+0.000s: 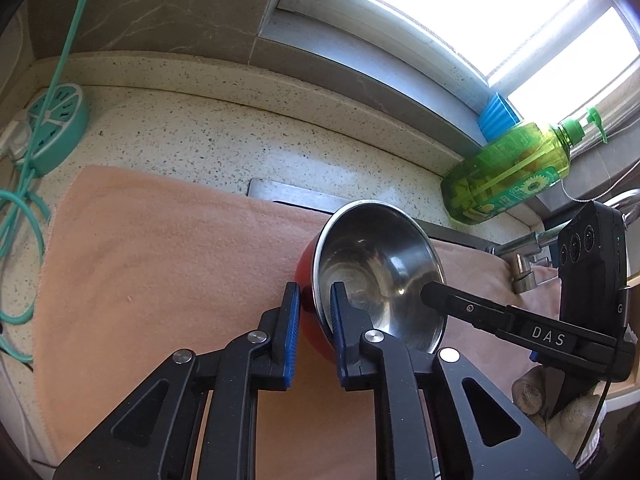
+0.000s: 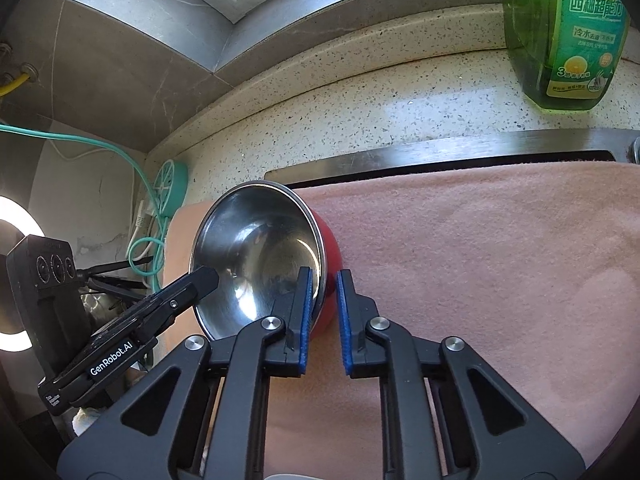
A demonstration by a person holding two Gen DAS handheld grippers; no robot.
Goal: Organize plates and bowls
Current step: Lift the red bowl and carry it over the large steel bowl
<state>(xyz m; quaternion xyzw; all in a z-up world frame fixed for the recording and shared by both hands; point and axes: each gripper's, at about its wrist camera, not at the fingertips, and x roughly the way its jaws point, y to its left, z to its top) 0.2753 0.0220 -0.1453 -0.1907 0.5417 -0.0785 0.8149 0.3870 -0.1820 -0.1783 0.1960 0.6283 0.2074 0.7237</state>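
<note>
My left tool (image 1: 316, 308) grips the bowl (image 1: 380, 264) rim. My right tool (image 2: 323, 300) clamps the opposite rim (red outside, steel inside), over a pink towel (image 1: 160, 248).

The left gripper (image 1: 315, 312) is a black linkage frame with triangular cut-outs, round silver pivot screws and fingers faced with ribbed blue pads (image 1: 293, 334). The right gripper (image 2: 323, 312) has the same build and, seen from the left wrist camera, carries white "DAS" lettering and a black camera block with round lenses, a thin black cable trailing below. The other side reads "GenRobot.AI" (white on black), and a light knitted glove (image 1: 532, 394) covers the hand.
</note>
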